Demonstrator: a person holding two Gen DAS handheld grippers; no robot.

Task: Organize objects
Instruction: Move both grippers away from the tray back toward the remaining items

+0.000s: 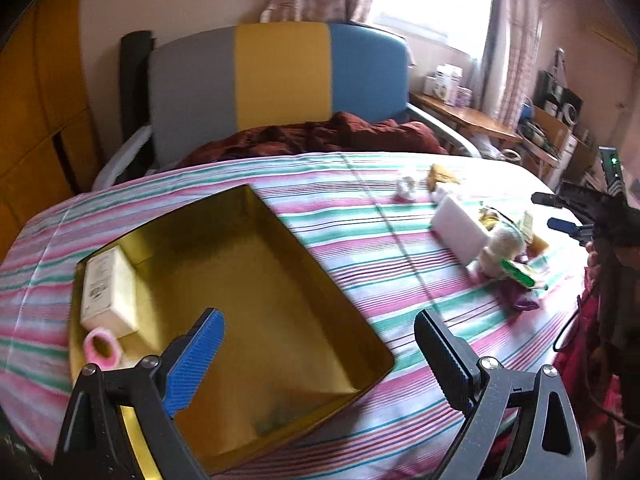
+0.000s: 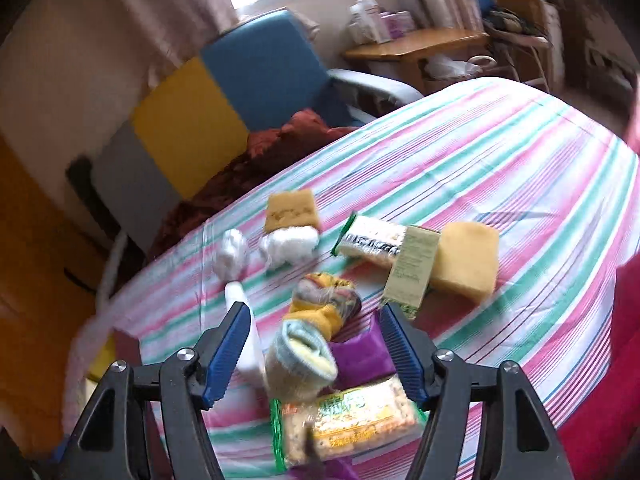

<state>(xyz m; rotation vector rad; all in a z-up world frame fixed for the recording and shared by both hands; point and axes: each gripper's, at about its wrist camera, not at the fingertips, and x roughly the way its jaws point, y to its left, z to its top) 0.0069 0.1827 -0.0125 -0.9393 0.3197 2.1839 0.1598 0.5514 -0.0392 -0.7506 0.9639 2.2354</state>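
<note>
A gold tin box (image 1: pixel 256 304) lies open on the striped tablecloth (image 1: pixel 360 240). A cream carton (image 1: pixel 108 290) and a pink ring (image 1: pixel 102 348) lie in its left end. My left gripper (image 1: pixel 320 360) is open and empty above the tin's near right corner. My right gripper (image 2: pixel 316 356) is open above a pile of loose items: a rolled sock bundle (image 2: pixel 300 356), a yellow patterned bundle (image 2: pixel 326 300), a cracker packet (image 2: pixel 348 420), a purple item (image 2: pixel 362 356) and a white block (image 2: pixel 246 332). The pile also shows in the left wrist view (image 1: pixel 492 248), with the right gripper (image 1: pixel 560 212) beyond it.
Farther on the cloth lie a yellow sponge (image 2: pixel 466 262), a green carton (image 2: pixel 412 268), a foil packet (image 2: pixel 372 242), a tan sponge (image 2: pixel 290 210) and white wads (image 2: pixel 288 246). A grey, yellow and blue chair (image 1: pixel 280 80) with a red cloth (image 1: pixel 320 136) stands behind the table.
</note>
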